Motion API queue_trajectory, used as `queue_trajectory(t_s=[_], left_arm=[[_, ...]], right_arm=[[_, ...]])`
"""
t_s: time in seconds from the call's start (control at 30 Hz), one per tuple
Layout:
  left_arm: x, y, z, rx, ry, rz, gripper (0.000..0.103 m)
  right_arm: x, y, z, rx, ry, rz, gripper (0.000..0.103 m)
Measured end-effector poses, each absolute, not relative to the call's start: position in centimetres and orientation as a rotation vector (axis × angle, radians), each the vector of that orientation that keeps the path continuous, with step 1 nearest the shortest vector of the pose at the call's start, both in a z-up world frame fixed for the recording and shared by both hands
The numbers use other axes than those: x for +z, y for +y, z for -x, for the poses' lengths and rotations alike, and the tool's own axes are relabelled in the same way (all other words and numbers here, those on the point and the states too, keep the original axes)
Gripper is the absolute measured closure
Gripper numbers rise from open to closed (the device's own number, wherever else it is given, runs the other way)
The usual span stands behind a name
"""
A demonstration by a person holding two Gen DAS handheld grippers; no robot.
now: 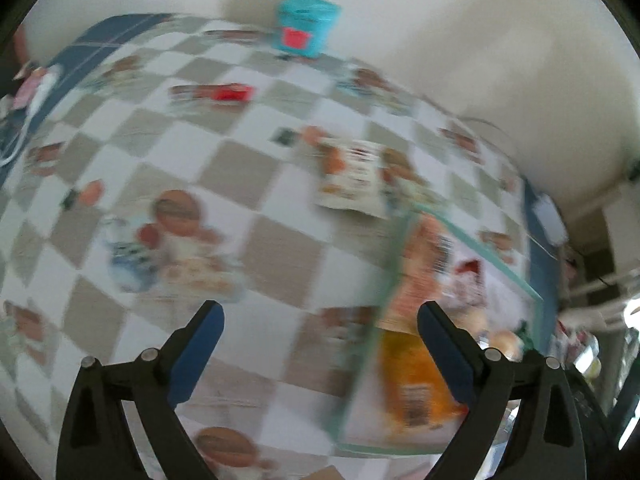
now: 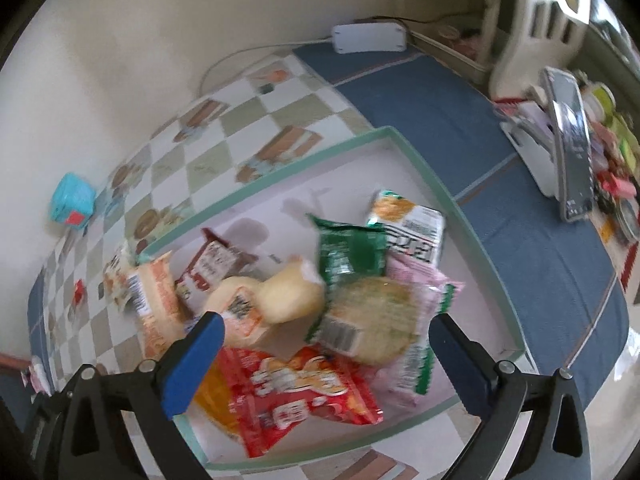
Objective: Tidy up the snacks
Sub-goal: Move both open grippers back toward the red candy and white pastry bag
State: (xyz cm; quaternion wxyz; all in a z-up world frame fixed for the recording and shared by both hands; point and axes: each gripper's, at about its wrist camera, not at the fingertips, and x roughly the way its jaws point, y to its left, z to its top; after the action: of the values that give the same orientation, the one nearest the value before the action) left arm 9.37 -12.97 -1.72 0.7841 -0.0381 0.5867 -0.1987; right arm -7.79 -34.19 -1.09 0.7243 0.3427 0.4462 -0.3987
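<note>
A shallow white tray with a green rim holds several snack packets: a red one, a green one, a round cracker pack, a pink one and a yellow bun. My right gripper hangs open above this pile, with nothing between its pads. In the blurred left wrist view, my left gripper stands open over the checkered tablecloth, just left of the tray's rim. A white and orange packet and a small red packet lie loose on the cloth beyond it.
A teal tub stands against the wall at the table's far edge. On the blue cloth right of the tray stand a phone on a white holder and a white box. Clutter fills the far right.
</note>
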Motion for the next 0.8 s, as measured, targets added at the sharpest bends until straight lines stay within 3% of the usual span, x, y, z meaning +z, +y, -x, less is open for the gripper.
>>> queue_trajectory(t_s=[0.8], left_arm=[[-2.7, -0.2, -15.3, -0.094, 1.265, 0.181, 0.006]], right_arm=[[0.9, -23.6, -3.2, -0.584, 0.971, -0.477, 0.0]])
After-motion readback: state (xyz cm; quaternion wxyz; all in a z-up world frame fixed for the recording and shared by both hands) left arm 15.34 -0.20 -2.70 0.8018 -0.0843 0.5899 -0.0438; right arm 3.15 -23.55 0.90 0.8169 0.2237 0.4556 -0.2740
